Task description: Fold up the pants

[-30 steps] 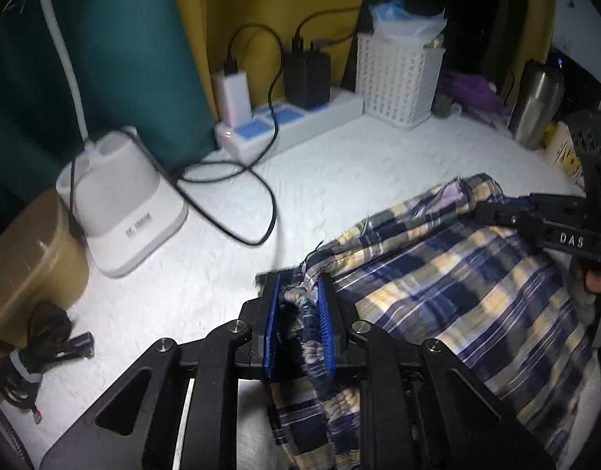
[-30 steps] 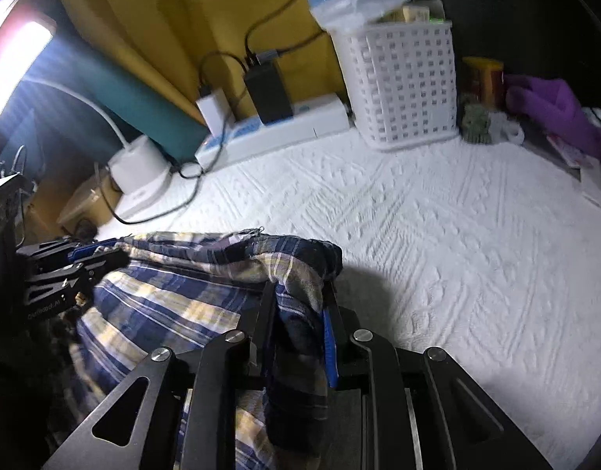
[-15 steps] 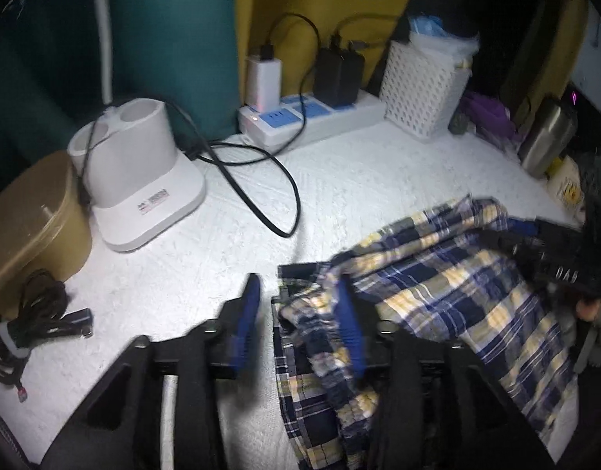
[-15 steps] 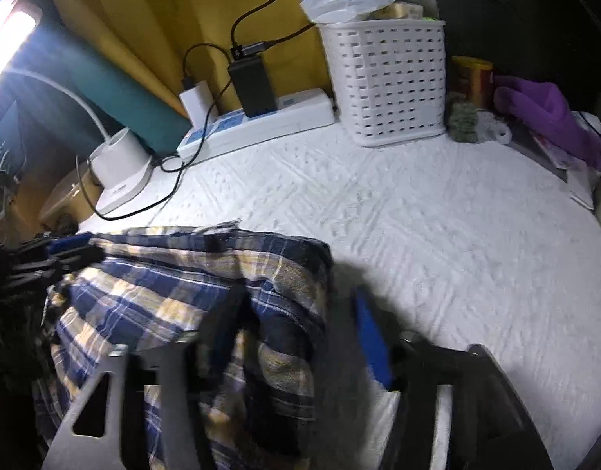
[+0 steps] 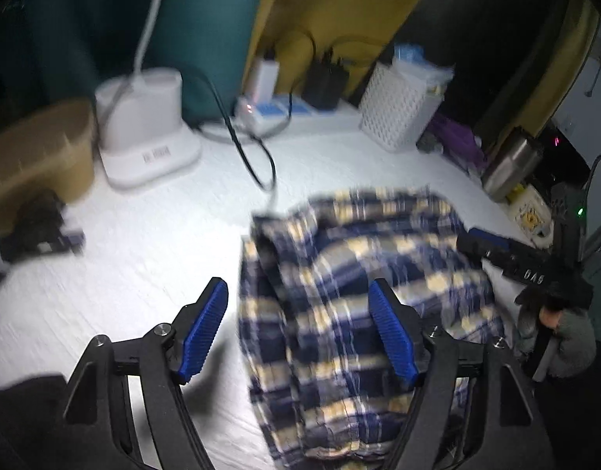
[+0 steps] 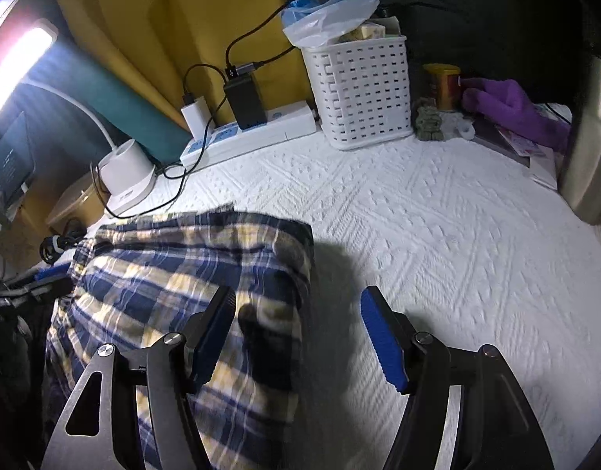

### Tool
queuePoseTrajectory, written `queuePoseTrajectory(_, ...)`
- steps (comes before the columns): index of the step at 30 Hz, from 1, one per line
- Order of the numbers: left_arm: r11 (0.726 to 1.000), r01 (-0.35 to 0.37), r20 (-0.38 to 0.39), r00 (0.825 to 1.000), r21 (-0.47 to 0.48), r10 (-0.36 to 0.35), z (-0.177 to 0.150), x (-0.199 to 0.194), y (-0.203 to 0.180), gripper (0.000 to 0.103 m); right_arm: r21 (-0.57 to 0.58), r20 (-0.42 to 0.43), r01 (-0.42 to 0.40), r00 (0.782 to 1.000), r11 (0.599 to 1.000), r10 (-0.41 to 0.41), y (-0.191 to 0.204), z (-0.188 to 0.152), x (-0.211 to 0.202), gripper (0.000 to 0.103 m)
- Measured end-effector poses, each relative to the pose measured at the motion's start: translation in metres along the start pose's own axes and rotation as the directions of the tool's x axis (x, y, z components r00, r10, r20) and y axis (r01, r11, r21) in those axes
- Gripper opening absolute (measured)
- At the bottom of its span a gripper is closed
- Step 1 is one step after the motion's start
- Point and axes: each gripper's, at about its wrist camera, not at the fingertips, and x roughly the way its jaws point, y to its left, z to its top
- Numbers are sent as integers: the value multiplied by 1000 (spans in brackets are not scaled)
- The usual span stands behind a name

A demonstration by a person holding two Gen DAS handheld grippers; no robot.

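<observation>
Both of my tongs have let go since a second ago: each was pinched on a bunched edge of the plaid pants [image 5: 363, 293], and their jaws have just been opening, so the cloth now lies loose on the white textured cover [image 6: 437, 235].

My left gripper [image 5: 298, 331] stands wide, its blue pads clear of the fabric, with the pants' left edge lying between them. My right gripper [image 6: 296, 337] is spread as wide, holding nothing; the right edge of the pants passes under its left finger, bare cover under the other.

Far left, a tan tub [image 5: 38, 156] sits beside the white lamp base [image 5: 143, 117]; I cannot tell what the tub holds. Next comes the power strip [image 6: 249, 133] with a white and a black charger plugged in. Right of it stands the white perforated basket [image 6: 359, 90], stuffed with a bluish plastic bag [image 6: 327, 11] and some pale packets. Further right are a small tin [image 6: 443, 86], purple cloth [image 6: 511, 105] and a steel tumbler [image 5: 509, 164].
</observation>
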Motion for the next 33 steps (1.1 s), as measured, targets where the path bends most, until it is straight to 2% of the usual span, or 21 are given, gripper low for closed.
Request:
queuePoseTrajectory(7,999,-32,-67,997,-2,31,-14,23,-4,75,-7,-14,-7,1000,1000,7,1,-7,-1,69)
queuePoseTrajectory(14,997,-57,-36,998,45,59,-10,30,-10,79,-8,-24,-18,1000,1000,18,2,-6,7,70)
queuePoseTrajectory(19,995,-69,-24,997,76,71,-7,37,-15,85,-6,-22,-23,1000,1000,23,2,-3,13,75)
queuePoseTrajectory(26,991,-69,-12,997,113,71,-6,43,-21,84,-19,-17,-22,1000,1000,22,6,2,19,77)
queuePoseTrajectory(30,991,-70,5,998,117,70,-8,43,-24,71,-28,-23,-26,999,999,25,8,4,22,78)
queuePoseTrajectory(33,985,-90,12,996,145,90,-10,46,-30,66,-34,-22,-43,999,998,42,10,4,23,78)
